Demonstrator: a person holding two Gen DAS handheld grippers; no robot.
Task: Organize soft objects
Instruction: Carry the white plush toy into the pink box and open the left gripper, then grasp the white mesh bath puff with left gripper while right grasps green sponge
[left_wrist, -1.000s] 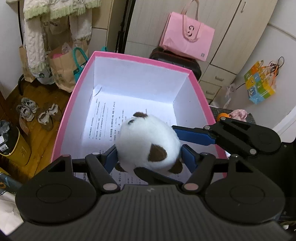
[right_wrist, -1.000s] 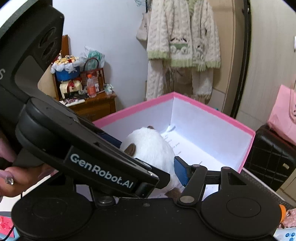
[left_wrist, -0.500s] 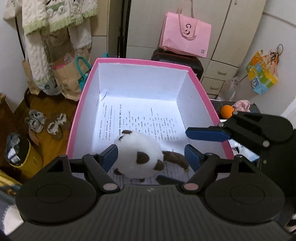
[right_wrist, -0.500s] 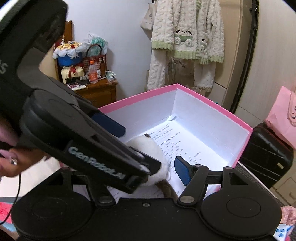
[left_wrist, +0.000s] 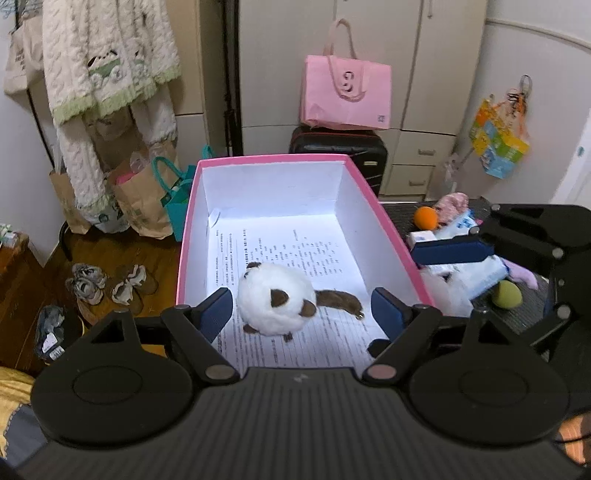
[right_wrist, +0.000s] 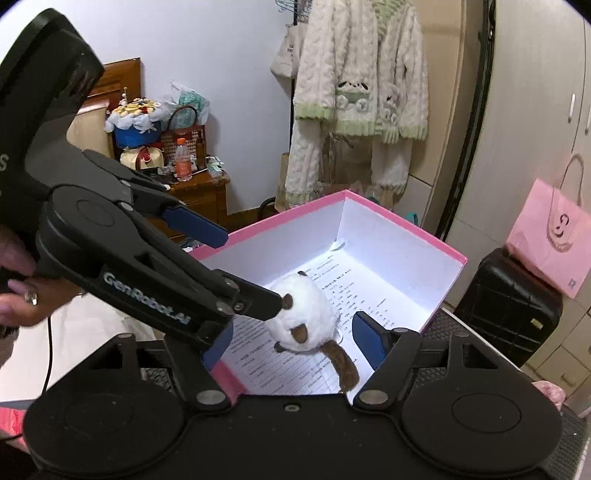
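A white plush toy (left_wrist: 275, 302) with brown patches and a brown tail lies on the printed paper inside the pink box (left_wrist: 273, 158). My left gripper (left_wrist: 301, 312) hovers above it. Its jaws are opening, and its blue pads stand clear of the plush on both sides. In the right wrist view the same plush (right_wrist: 303, 314) rests on the floor of the box (right_wrist: 406, 221). My right gripper (right_wrist: 291, 341) is above it with its jaws opening, touching nothing. The left gripper's fingers (right_wrist: 195, 225) cross in front and hide part of the plush.
Right of the box, a dark mat holds an orange ball (left_wrist: 424, 218), a green sponge (left_wrist: 508, 295), tissue packs (left_wrist: 476, 273) and a pink cloth (left_wrist: 454, 203). A black suitcase (left_wrist: 338, 147) carrying a pink bag (left_wrist: 347, 92) stands behind. Paper bags and shoes (left_wrist: 107, 286) are on the floor at left.
Both grippers let go of the plush, widened their jaws and lifted back from the box. The plush dropped onto the paper and now lies free.
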